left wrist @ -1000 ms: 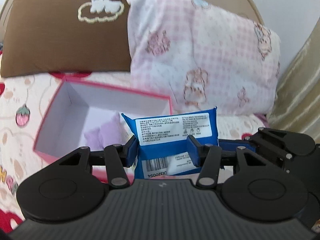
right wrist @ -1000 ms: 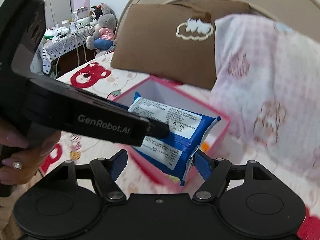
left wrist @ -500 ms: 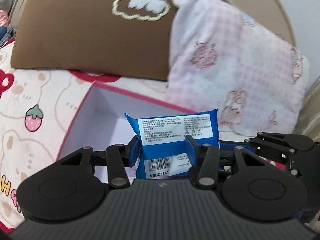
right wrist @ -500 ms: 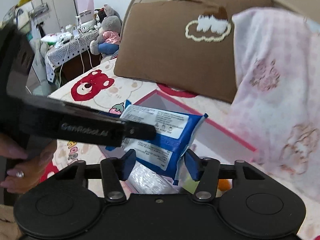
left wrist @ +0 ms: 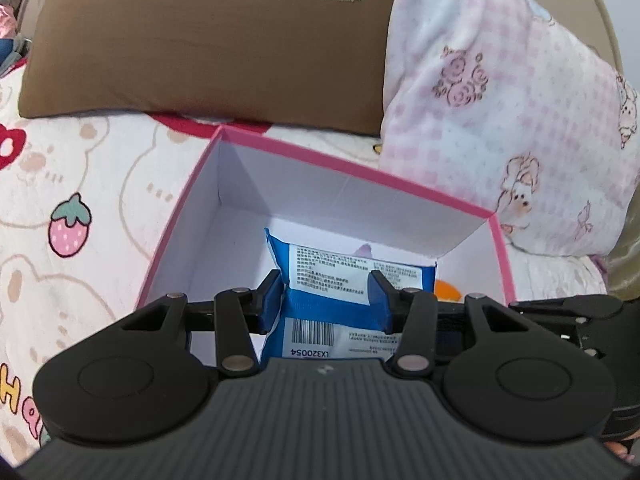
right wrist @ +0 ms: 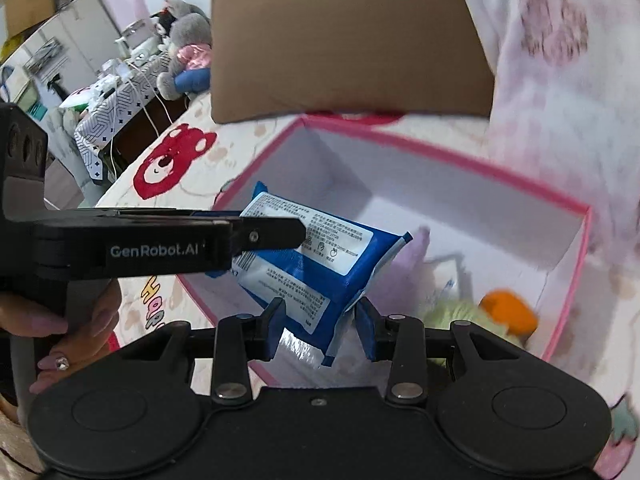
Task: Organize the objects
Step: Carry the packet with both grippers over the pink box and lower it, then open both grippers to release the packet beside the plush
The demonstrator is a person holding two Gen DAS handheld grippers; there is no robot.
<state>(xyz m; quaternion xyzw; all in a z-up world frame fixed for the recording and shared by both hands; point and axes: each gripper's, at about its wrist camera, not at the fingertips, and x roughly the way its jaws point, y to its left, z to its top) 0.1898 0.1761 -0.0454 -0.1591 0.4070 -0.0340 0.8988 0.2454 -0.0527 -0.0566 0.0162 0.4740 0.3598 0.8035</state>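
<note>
- Two handheld grippers meet on one blue wipes pack (left wrist: pixel 344 280), which hangs over the open pink box (left wrist: pixel 360 168) on the bed, its lower end already below the box's rim.
- The left gripper (left wrist: pixel 326 294) clamps the pack across its middle, blue pads pressed into both sides; its jaws have just closed a little further on the pack.
- The right gripper (right wrist: pixel 322 324) has just been closing its jaws around the pack's lower corner; in the right wrist view the left pad touches the wrapper, while contact on the crimped edge by the right pad cannot be told.
- A second ago the pack was held above and in front of the box; now it sits over the box's interior, white walls around it.
- Inside the box, beyond the pack, lie an orange item (right wrist: pixel 508 310), a pale green soft item (right wrist: pixel 456 312) and something lilac (right wrist: pixel 416 256).
- Behind the box stand a brown pillow (left wrist: pixel 208 40) and a pink checked pillow (left wrist: pixel 500 92).
- Judged from this, the placing step is nearly done: what remains is release of the pack into the box.
</note>
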